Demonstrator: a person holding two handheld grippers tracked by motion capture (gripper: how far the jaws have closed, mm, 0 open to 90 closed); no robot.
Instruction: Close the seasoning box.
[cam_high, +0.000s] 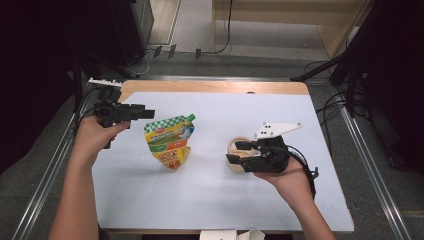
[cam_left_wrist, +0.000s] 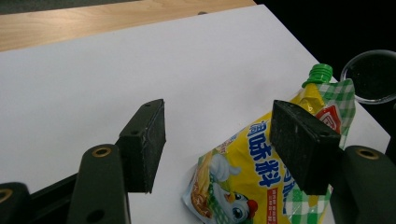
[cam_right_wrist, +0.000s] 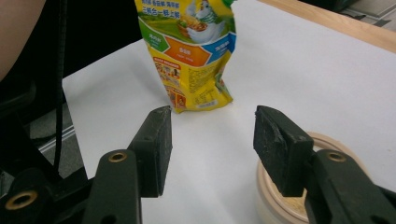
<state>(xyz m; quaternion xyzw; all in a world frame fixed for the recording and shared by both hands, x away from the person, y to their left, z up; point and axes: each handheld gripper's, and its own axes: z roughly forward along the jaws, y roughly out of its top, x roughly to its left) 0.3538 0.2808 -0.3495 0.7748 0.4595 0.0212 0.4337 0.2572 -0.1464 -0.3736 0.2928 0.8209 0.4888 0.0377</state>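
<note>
The seasoning pouch (cam_high: 169, 141), yellow with a green-checked top and a green screw cap (cam_high: 190, 117), stands upright a little left of the middle of the white table top (cam_high: 220, 200), its cap corner tipped toward one o'clock. In the left gripper view the pouch (cam_left_wrist: 243, 182) lies beyond and partly behind the right-hand jaw, its cap (cam_left_wrist: 319, 73) at about two o'clock, and nothing sits between the pads. The left gripper (cam_high: 145, 113) hovers at about ten o'clock from the pouch, just beside its top edge but apart from it, held level and pointing across the table; its jaws stand open and empty. At about three o'clock from the pouch, well apart from it, rests a round tan bowl (cam_high: 237, 150). The right gripper (cam_high: 235, 152) is over that bowl, held in a hand that comes in from five o'clock, with a grey three-cornered plate on top. In the right gripper view the jaws are parted with bare table between them; one pad hangs over the bowl's rim (cam_right_wrist: 336, 142) at lower right, whether touching I cannot tell, and nothing is gripped, while the pouch (cam_right_wrist: 191, 51) stands ahead at twelve o'clock.
</note>
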